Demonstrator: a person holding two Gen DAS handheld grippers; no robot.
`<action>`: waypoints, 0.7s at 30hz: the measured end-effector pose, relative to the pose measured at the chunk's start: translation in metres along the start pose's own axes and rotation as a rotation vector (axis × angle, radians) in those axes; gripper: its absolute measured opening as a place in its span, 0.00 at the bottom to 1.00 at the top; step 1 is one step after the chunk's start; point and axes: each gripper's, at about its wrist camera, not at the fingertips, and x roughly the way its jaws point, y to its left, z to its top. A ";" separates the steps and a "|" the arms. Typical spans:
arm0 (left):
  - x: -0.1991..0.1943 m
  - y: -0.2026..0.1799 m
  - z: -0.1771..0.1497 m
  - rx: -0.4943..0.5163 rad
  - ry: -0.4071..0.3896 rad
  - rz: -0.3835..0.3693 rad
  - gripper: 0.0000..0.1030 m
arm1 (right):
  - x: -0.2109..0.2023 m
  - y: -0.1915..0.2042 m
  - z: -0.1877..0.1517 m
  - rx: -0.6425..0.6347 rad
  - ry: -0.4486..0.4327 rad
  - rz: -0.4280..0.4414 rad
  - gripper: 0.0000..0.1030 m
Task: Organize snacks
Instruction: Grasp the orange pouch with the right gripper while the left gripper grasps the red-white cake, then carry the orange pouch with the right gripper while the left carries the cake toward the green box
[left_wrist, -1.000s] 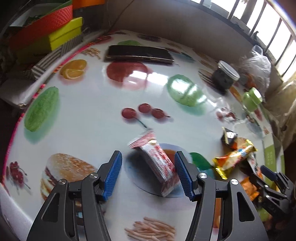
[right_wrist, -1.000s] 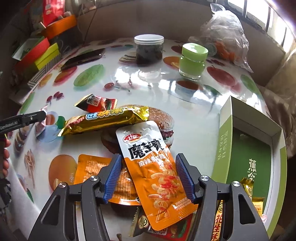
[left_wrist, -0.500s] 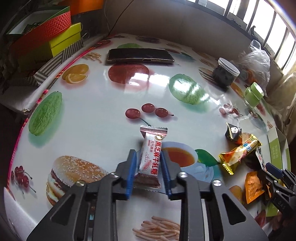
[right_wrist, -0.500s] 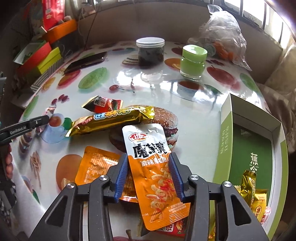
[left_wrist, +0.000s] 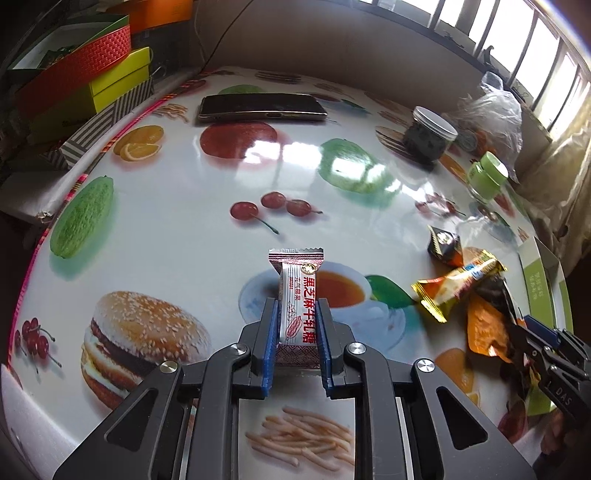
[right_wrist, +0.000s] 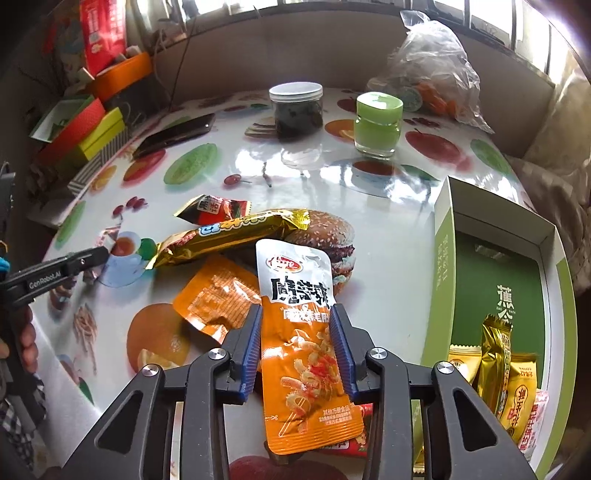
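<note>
My left gripper (left_wrist: 295, 314) is shut on a red-and-white nougat candy (left_wrist: 298, 302) and holds it just above the table. My right gripper (right_wrist: 297, 317) is shut on an orange-and-silver snack pouch (right_wrist: 299, 325). Under and beside it lie a second orange pouch (right_wrist: 218, 299), a long gold bar wrapper (right_wrist: 229, 236) and a small red-and-black packet (right_wrist: 214, 208). A green box (right_wrist: 495, 273) at the right holds several gold and yellow snacks (right_wrist: 506, 373). The left gripper also shows in the right wrist view (right_wrist: 99, 254).
A dark jar with a white lid (right_wrist: 295, 110) and a green jar (right_wrist: 377, 123) stand at the back. A phone (left_wrist: 262, 107) lies far left. A plastic bag (right_wrist: 432, 62) sits behind the jars. Stacked coloured boxes (left_wrist: 81, 85) lie off the table's left edge.
Both grippers have closed: the left on the nougat candy, the right on the orange-and-silver pouch. Both snacks now stand straighter between the jaws.
</note>
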 end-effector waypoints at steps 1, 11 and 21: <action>-0.001 -0.001 -0.001 0.002 -0.001 -0.004 0.20 | -0.001 0.000 -0.001 0.002 -0.003 0.001 0.33; -0.021 -0.018 -0.008 0.046 -0.028 -0.040 0.20 | -0.015 0.002 -0.004 0.013 -0.044 -0.019 0.20; -0.032 -0.037 -0.017 0.090 -0.032 -0.071 0.20 | -0.026 0.001 -0.007 0.016 -0.078 -0.045 0.14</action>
